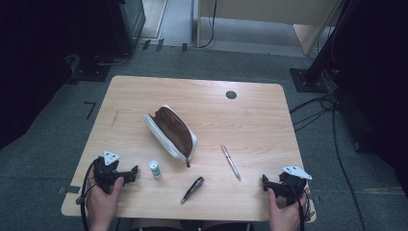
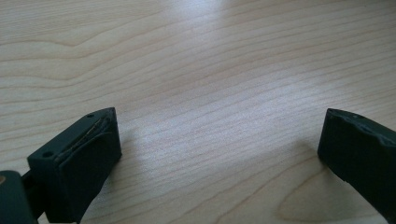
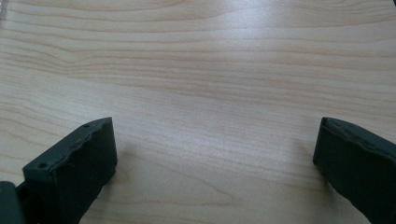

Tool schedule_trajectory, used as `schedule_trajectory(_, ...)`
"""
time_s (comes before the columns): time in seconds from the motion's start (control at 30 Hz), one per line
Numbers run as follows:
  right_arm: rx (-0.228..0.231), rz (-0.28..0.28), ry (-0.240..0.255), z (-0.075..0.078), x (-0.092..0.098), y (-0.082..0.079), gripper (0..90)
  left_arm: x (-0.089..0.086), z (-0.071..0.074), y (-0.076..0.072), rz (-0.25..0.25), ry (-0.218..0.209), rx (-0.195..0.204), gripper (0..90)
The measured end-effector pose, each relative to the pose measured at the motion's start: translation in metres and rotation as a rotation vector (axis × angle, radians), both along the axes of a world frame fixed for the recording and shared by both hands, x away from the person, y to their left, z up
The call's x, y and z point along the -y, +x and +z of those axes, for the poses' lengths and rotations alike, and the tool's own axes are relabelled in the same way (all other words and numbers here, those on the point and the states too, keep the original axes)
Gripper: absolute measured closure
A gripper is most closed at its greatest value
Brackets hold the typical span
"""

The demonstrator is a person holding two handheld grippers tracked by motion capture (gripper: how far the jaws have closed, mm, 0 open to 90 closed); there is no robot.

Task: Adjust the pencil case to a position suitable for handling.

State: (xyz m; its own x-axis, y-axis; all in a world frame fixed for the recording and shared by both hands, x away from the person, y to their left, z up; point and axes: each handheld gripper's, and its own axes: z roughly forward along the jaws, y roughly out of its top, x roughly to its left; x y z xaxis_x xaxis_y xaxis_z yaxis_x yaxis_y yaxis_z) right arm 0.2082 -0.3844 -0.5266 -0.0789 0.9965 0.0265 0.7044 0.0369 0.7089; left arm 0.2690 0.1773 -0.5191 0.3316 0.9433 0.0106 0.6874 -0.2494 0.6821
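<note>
Wooden table (image 1: 250, 120), one pouch (image 1: 171, 132), two pens (image 1: 230, 162), perhaps one bottle (image 1: 154, 169)

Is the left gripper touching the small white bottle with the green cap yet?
Apart. In the high view, bare wooden table shows between the left gripper and the small white bottle with the green cap.

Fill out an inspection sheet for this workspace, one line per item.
Surface: wooden table, bare grain between the jaws in both gripper views.
Job's things: open pencil case; silver pen; dark pen; small white bottle.
Clutter: nothing seen.
Grippers: left gripper and right gripper open, empty, at the near corners.
Cables: black cables on the floor at right.
Surroundings: grey carpet, dark stands.
</note>
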Motion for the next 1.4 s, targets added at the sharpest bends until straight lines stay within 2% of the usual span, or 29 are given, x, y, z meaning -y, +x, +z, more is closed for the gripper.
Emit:
schedule_trajectory(0.3,0.002,-0.003,0.004,0.0,0.002,0.0,0.4,0.0,0.0,0.0,0.0,0.0,0.0,0.0)
schedule_trajectory(0.33,0.005,-0.008,0.004,0.0,0.002,-0.001,1.8,0.0,0.0,0.0,0.0,0.001,0.0,0.0)
schedule_trajectory(0.43,0.019,-0.051,0.003,0.003,0.0,-0.005,14.8,0.0,0.0,0.0,0.0,0.001,0.0,0.0)
schedule_trajectory(0.5,0.024,-0.054,0.012,0.005,-0.001,-0.006,13.7,0.0,0.0,0.0,0.0,0.001,0.0,0.0)
schedule_trajectory(0.6,0.032,-0.037,0.015,0.009,-0.005,-0.006,13.8,0.0,0.0,0.0,0.0,0.0,0.0,0.0)
schedule_trajectory(0.67,0.047,-0.022,0.002,0.018,-0.011,-0.006,14.2,0.0,0.0,0.0,0.0,0.001,0.0,0.0)
schedule_trajectory(0.8,0.065,-0.009,0.01,0.027,-0.014,-0.005,14.7,0.0,0.0,0.0,0.0,0.0,0.0,0.0)
schedule_trajectory(0.93,0.101,0.022,0.01,0.045,-0.025,-0.003,17.1,0.0,0.0,0.0,0.0,0.0,0.0,0.0)
schedule_trajectory(1.0,0.104,0.027,0.01,0.048,-0.026,-0.002,17.4,0.0,0.0,0.0,0.0,0.001,0.0,0.0)
schedule_trajectory(1.13,0.136,0.067,0.016,0.061,-0.038,0.003,21.9,0.0,0.0,0.0,0.0,0.001,0.0,0.0)
schedule_trajectory(1.4,0.167,0.129,0.034,0.076,-0.053,0.009,27.7,0.0,0.0,0.0,0.0,0.0,0.0,0.0)
